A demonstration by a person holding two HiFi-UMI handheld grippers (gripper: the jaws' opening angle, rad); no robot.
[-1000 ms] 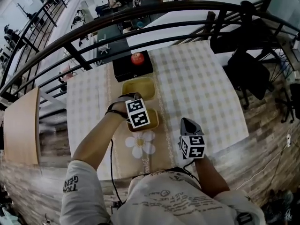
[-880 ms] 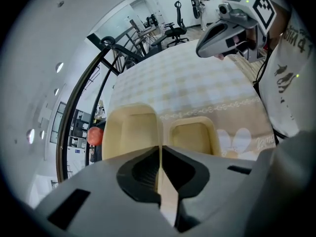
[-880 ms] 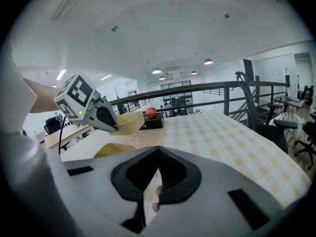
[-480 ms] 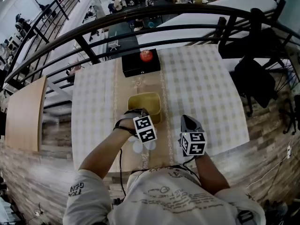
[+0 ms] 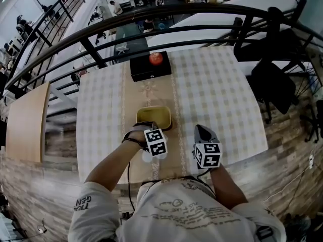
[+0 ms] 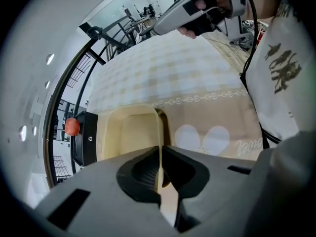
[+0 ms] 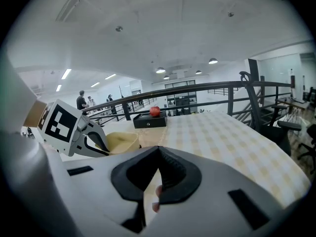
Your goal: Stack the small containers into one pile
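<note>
Left claw (image 6: 159, 154) clamping container (image 6: 129, 132) rim, checked tablecloth (image 5: 217, 84)

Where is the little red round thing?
In the head view the red thing sits on the black box at the far edge of the table, beyond the yellow container.

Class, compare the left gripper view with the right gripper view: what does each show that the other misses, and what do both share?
Only the left gripper view shows the left gripper with its fingers pinching the yellow container by its wall, and the white petal print. Only the right gripper view shows that gripper's marker cube and the ceiling lights. Both show the yellow container, the black box with a round red object on it, and the checked tablecloth.
</note>
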